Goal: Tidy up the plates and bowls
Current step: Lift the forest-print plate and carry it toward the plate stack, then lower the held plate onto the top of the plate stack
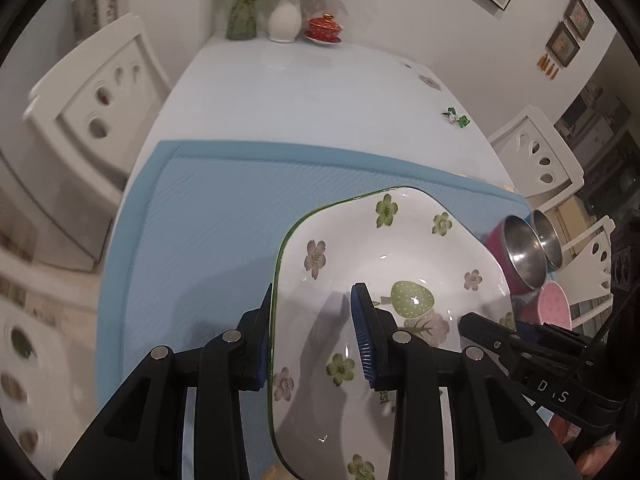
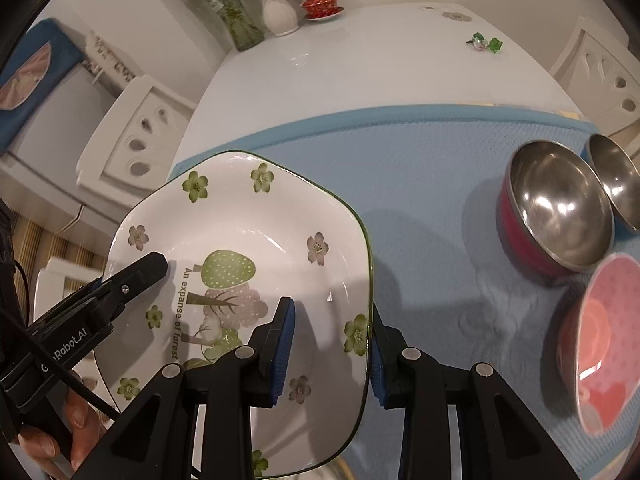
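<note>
A white, many-sided plate [image 1: 384,240] [image 2: 248,216] with green and mauve flowers, trees and a green rim hangs tilted above the blue mat [image 1: 208,216] [image 2: 424,184], held from two sides. My left gripper [image 1: 314,340] is shut on its left rim, one pad under the edge and one on the inner face. My right gripper [image 2: 330,350] is shut on the opposite rim in the same way. In the left wrist view a right-gripper finger [image 1: 484,326] rests on the plate, and in the right wrist view a left-gripper finger [image 2: 140,270] does.
On the mat to the right stand a steel bowl with a magenta outside [image 2: 560,208] [image 1: 520,254], a second steel bowl [image 2: 616,184] [image 1: 548,236] and a pink bowl [image 2: 600,344] [image 1: 554,306]. Vases [image 1: 285,20], a red lidded cup [image 1: 325,29] and a green trinket [image 1: 456,117] sit farther back; white chairs flank the table.
</note>
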The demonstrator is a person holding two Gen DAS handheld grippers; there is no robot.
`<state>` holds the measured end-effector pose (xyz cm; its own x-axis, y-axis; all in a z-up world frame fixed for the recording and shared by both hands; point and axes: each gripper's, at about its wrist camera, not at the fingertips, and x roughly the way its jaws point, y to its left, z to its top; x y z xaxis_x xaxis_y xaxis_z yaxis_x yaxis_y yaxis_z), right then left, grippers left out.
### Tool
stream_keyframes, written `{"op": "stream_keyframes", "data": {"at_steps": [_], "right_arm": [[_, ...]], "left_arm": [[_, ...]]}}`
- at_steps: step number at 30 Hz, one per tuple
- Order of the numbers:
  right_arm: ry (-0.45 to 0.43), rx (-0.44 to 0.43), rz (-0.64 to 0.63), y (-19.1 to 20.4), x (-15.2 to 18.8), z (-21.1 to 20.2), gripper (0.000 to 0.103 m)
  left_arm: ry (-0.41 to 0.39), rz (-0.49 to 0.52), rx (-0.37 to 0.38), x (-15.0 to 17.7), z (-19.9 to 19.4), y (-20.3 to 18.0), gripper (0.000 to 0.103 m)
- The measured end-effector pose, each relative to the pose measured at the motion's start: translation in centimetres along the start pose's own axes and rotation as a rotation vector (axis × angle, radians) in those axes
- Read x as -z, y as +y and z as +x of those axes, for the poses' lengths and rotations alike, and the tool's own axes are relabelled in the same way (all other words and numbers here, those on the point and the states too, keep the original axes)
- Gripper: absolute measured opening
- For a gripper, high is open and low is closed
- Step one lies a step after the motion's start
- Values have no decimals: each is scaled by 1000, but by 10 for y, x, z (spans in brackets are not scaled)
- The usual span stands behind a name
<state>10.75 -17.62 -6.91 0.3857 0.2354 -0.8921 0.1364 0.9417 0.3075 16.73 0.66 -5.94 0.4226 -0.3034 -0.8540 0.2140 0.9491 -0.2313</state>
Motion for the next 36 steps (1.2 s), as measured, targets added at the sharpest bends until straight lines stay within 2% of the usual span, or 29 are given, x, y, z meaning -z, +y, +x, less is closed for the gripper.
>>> {"op": "stream_keyframes", "data": {"at_steps": [14, 21, 27, 36], "right_arm": [[41, -6, -82, 6, 90, -48, 32], [104, 9, -125, 0, 130, -50, 32], [154, 27, -177, 0, 153, -40, 32], [203, 43, -211, 5, 166, -22, 32]], "left_arm": [[-21, -61, -4, 100, -62, -8, 30], [27, -119, 13, 150, -65, -7, 30], [79, -172, 8, 180, -57, -1, 30], [120, -215, 0, 200, -46, 7, 30]]}}
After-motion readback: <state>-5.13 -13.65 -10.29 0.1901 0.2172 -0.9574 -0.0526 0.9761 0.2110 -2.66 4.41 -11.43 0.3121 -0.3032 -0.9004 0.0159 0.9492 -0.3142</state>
